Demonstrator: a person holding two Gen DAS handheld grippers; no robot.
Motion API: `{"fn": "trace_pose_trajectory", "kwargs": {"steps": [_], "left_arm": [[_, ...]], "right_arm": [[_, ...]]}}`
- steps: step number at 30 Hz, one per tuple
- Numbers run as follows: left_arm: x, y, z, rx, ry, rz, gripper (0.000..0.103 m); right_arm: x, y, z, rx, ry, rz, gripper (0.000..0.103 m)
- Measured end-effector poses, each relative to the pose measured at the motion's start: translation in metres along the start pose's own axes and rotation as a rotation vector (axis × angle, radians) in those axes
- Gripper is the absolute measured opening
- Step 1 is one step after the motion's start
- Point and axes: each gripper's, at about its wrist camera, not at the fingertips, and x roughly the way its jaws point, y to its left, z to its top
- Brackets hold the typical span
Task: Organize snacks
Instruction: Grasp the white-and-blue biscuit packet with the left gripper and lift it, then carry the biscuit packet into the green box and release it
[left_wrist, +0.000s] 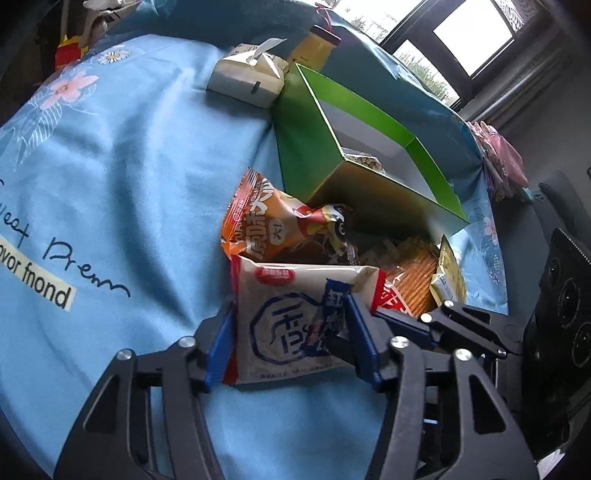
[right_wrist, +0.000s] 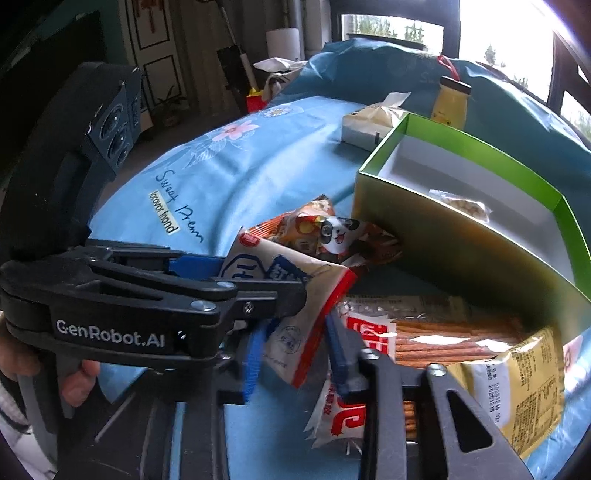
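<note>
Now your left gripper (left_wrist: 290, 332) clamps the white packet (left_wrist: 284, 321) beside the green box (left_wrist: 369, 192); your right gripper (right_wrist: 295, 360) pinches its corner, half hidden.

Five snack packets (left_wrist: 291, 321), one green box (left_wrist: 369, 155), one tissue pack (left_wrist: 247, 79).

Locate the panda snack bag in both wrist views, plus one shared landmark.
Left wrist: panda bag sits centre frame, just above the white packet and touching the near left corner of the green box.
Right wrist: panda bag sits centre frame, left of the box's near wall, behind the white packet.
Shared landmark: green box, open top, one small clear packet inside.
</note>
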Motion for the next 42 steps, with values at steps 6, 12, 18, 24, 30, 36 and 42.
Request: {"fn": "trace_pose_trajectory", "kwargs": {"steps": [6, 12, 18, 24, 30, 36, 42], "left_arm": [[-0.008, -0.005, -0.003, 0.01, -0.008, 0.008, 0.053], [-0.026, -0.021, -0.004, 0.041, -0.041, -0.002, 0.053], [-0.038, -0.037, -0.001, 0.078, -0.066, -0.005, 0.053], [-0.045, -0.056, 0.003, 0.119, -0.089, -0.006, 0.053], [-0.052, -0.074, 0.011, 0.159, -0.112, -0.002, 0.053], [-0.052, -0.089, 0.017, 0.197, -0.117, 0.005, 0.053], [-0.046, -0.103, 0.027, 0.227, -0.117, 0.002, 0.053]], "right_arm": [[-0.005, 0.002, -0.004, 0.016, -0.015, 0.018, 0.02], [-0.023, 0.002, -0.004, 0.031, -0.061, 0.027, 0.019], [-0.042, -0.001, -0.004, 0.047, -0.105, 0.028, 0.019], [-0.062, -0.006, -0.004, 0.065, -0.154, 0.021, 0.019], [-0.081, -0.012, -0.003, 0.081, -0.201, 0.011, 0.019], [-0.092, -0.021, -0.001, 0.099, -0.233, 0.001, 0.019], [-0.098, -0.034, 0.0, 0.121, -0.254, -0.013, 0.019]]}}
